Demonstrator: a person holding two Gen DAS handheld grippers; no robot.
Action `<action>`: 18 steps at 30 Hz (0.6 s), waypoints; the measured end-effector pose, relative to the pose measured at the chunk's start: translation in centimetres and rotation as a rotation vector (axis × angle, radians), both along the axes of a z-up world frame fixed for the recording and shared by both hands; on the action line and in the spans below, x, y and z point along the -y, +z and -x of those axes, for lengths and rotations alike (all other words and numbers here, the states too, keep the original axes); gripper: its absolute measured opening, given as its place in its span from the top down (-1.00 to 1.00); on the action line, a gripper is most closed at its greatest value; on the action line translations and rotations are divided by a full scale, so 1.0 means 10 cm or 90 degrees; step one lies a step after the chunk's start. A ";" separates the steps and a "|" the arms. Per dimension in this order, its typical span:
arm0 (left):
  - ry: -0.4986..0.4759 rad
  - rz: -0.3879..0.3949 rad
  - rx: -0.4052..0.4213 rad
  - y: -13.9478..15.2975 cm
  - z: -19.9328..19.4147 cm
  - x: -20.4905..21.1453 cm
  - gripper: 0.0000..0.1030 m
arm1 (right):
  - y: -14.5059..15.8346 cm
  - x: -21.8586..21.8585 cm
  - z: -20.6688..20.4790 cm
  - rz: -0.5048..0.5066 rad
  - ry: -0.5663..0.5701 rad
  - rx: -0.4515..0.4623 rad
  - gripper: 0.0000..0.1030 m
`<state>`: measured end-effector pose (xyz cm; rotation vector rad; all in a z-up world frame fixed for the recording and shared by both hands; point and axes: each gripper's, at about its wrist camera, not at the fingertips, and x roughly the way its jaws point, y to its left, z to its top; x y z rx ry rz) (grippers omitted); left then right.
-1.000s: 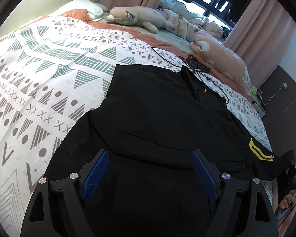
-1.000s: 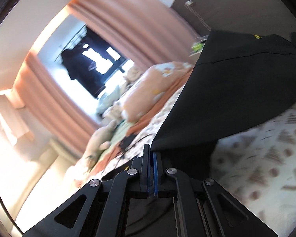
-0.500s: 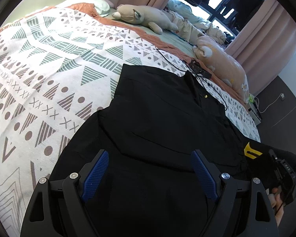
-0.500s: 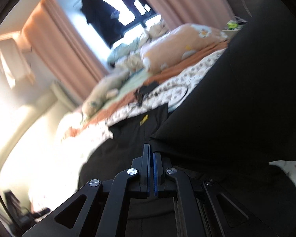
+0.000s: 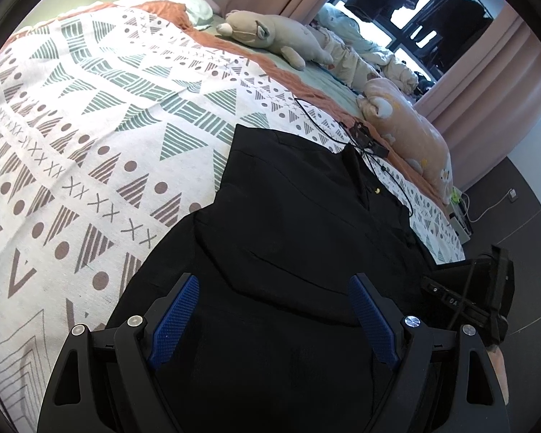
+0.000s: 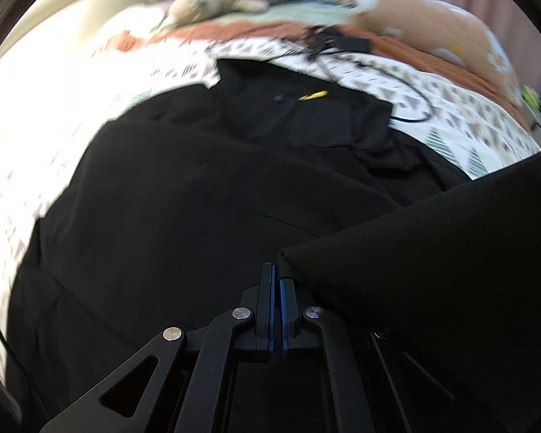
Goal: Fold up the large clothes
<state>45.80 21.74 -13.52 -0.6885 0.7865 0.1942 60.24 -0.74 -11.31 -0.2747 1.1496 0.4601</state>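
Swinging down from the curtains, my right gripper (image 6: 276, 270) now faces the black garment (image 5: 292, 223) spread along the bed's (image 5: 90, 108) near edge, clenched on a lifted fold. My left gripper (image 5: 274, 310) hangs released above it.

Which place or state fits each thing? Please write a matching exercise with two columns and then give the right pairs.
Things:
1. left gripper
2. right gripper
3. black garment
4. beige plush toy

Places or states:
A. spread on the patterned bedspread
B. shut on a fold of black cloth
C. lying at the far side of the bed
D. open, nothing between its pads

Pairs: 1-D, 2-B, 3-A, 4-C
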 end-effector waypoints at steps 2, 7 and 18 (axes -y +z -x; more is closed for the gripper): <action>0.006 0.008 0.001 -0.01 0.01 -0.03 -0.67 | -0.08 -0.12 -0.05 0.025 0.034 -0.029 0.92; 0.007 0.008 -0.002 -0.01 0.00 -0.03 -0.66 | -0.08 -0.34 0.04 0.102 0.096 -0.053 0.89; 0.014 0.012 0.007 0.07 0.02 -0.05 -0.66 | 0.35 -0.07 0.54 0.015 0.096 -0.057 0.00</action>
